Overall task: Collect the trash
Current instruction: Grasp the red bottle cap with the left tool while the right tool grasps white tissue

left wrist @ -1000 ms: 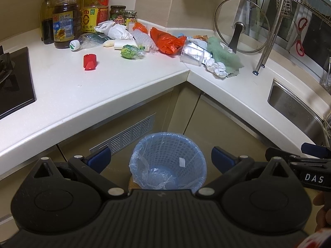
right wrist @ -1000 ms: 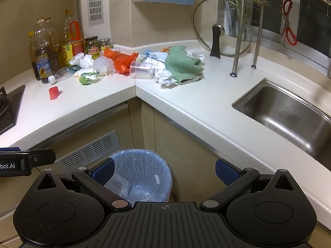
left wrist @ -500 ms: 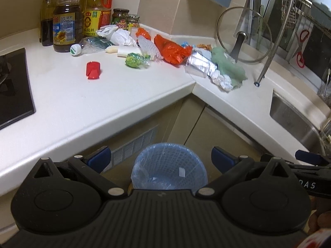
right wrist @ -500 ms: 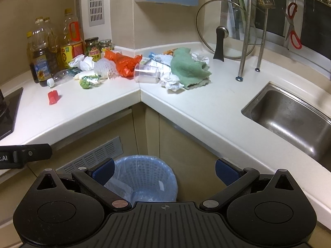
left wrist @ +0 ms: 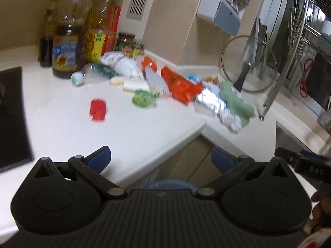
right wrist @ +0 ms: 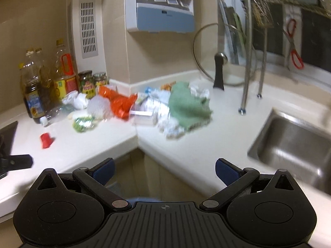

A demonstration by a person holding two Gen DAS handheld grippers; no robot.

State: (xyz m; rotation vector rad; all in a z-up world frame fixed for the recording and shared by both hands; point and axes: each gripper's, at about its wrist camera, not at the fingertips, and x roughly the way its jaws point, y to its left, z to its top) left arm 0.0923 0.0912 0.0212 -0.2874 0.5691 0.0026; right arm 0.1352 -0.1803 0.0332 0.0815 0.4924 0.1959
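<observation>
Trash (left wrist: 165, 88) lies strewn along the countertop (left wrist: 144, 128) corner: a red scrap (left wrist: 97, 110), green wrapper (left wrist: 144, 97), orange bag (left wrist: 182, 87), foil (left wrist: 211, 103), green cloth (left wrist: 235, 103). Bottle labels are too blurred to read. The left gripper (left wrist: 160, 157) gapes empty; the right gripper (right wrist: 164, 168), lettered "DAS", likewise.

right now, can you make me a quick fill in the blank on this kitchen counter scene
1. Both the left gripper and the right gripper are ____ and hold nothing.
2. The small loose cap lying alone on the counter is ____ in colour.
3. The crumpled green cloth lies between the orange bag and the steel ____.
4. The glass pot lid stands ____ against the wall.

Missing words: open; red; sink; upright
</observation>
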